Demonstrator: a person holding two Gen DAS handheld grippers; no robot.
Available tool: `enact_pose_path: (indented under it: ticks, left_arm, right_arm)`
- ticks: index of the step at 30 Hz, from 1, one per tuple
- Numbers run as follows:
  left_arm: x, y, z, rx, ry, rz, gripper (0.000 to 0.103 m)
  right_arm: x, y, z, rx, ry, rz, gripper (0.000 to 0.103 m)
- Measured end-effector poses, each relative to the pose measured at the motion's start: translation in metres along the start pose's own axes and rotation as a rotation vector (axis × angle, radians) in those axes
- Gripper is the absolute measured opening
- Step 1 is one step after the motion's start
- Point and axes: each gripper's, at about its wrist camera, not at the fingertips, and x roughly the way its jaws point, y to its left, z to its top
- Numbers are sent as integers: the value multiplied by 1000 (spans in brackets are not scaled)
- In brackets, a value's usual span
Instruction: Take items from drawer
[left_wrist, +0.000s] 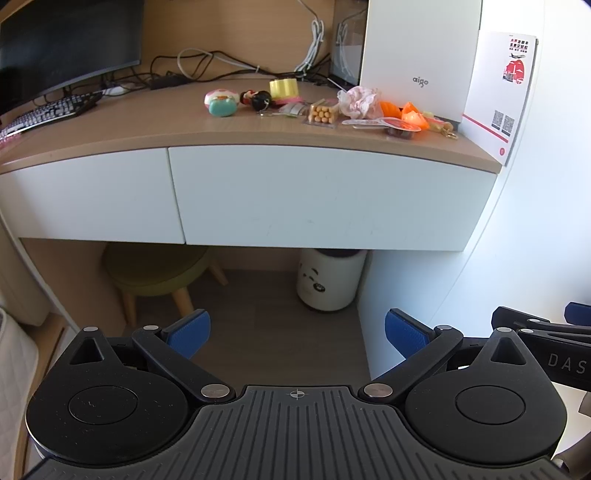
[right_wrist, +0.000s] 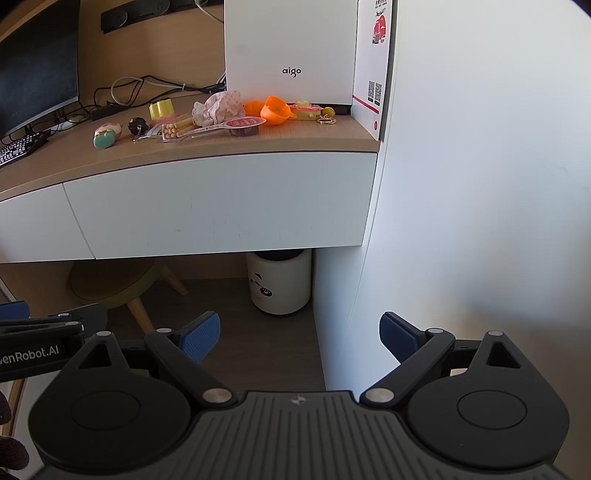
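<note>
Facing the closed drawer (left_wrist: 332, 195), both grippers' jaws spread, empty; stool (left_wrist: 155, 273) and bin (left_wrist: 328, 280) beneath.

Room: wood-topped desk (left_wrist: 155, 122) with white fronts, set against white wall (right_wrist: 480, 184). Wood-panelled back wall (left_wrist: 229, 29). Grey-brown plank floor (left_wrist: 277, 332). Beneath desk: 1 green stool (left_wrist: 155, 269), 1 white panda-face bin (left_wrist: 328, 280). Bright daylight.
</note>
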Motion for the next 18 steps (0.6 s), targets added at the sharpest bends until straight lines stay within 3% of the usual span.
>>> enact_pose_path:
  ticks: [10,14,16,18]
  left_arm:
    - [2,2,-1,-8,2,-1,103]
    - [1,6,6,-15,9,-41,102]
    - [-1,9,16,-6,16,-75,91]
    - [-5,11,26,1,13,-105,34]
  right_arm:
    - [3,-4,0,3,2,-3,94]
    - [3,-6,6,16,7,3,94]
    - [1,-6,13,16,8,5,94]
    - [-3,-4,25,7,0,4,94]
